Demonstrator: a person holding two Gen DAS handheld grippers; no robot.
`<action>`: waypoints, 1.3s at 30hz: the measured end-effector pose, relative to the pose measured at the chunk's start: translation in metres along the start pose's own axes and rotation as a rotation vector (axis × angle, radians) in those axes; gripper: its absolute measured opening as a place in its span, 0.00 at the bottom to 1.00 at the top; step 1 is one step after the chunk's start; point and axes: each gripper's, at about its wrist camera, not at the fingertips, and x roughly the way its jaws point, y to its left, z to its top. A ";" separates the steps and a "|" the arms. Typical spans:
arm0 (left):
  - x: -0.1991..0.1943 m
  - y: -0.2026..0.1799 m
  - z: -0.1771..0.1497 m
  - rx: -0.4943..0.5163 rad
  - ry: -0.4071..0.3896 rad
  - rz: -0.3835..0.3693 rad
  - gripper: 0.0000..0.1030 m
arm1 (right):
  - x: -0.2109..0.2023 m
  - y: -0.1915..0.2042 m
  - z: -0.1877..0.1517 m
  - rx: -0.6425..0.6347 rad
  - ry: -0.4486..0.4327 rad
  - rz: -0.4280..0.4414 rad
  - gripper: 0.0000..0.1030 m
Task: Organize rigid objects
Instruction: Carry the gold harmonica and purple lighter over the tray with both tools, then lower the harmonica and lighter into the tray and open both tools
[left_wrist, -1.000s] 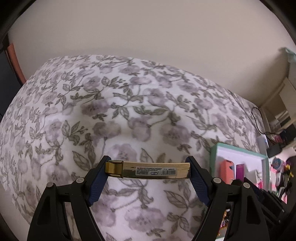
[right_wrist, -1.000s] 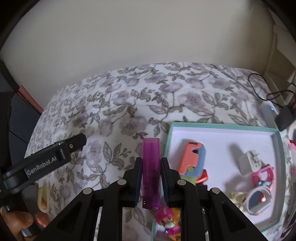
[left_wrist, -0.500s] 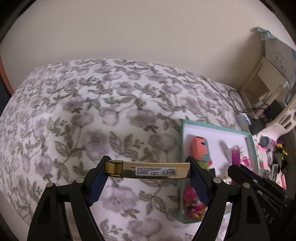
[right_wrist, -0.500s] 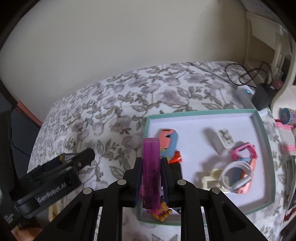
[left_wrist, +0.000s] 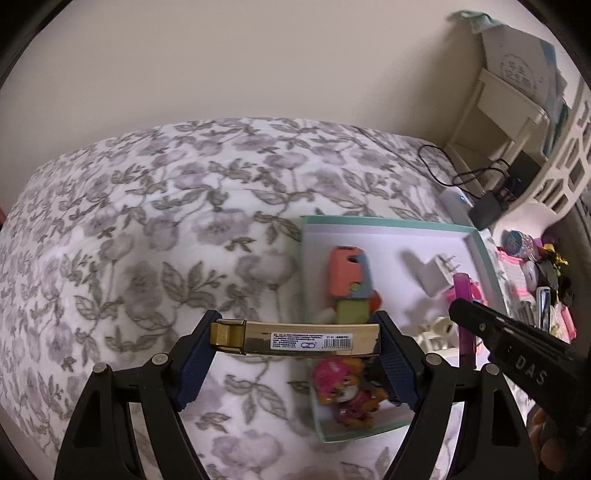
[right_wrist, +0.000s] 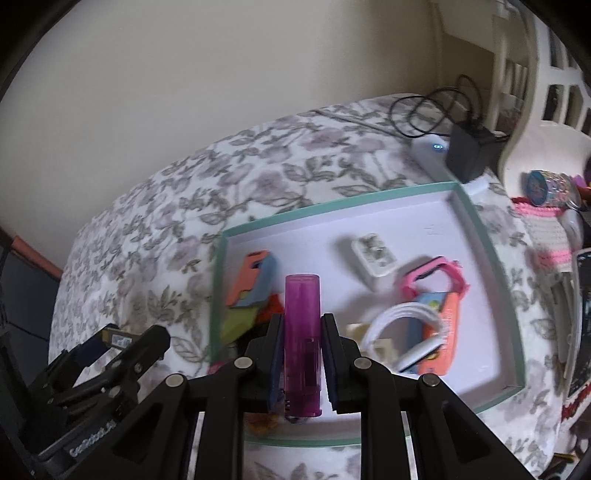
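Gold case (left_wrist: 295, 338) spans our left gripper (left_wrist: 295, 354) end to end; the right gripper (right_wrist: 302, 363) clamps the purple lighter (right_wrist: 302, 332). Beyond, above the teal tray (right_wrist: 511, 299), we should lower into bare floor, clear of the watches (right_wrist: 432, 295).

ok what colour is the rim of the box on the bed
Mint green, with a white inside; the box rim shows best in the right wrist view.

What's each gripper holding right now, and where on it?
Left gripper: gold bar, clamped by its two ends. Right gripper: purple lighter, pinched at its lower sides.
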 end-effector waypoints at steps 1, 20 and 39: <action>0.001 -0.005 0.000 0.012 0.001 -0.003 0.80 | -0.001 -0.006 0.001 0.012 -0.001 -0.002 0.21; 0.019 -0.070 -0.010 0.179 0.010 -0.043 0.80 | -0.003 -0.038 0.004 0.061 -0.008 -0.034 0.21; 0.028 -0.072 -0.012 0.193 0.044 -0.027 0.80 | 0.002 -0.036 0.004 0.045 0.008 -0.058 0.21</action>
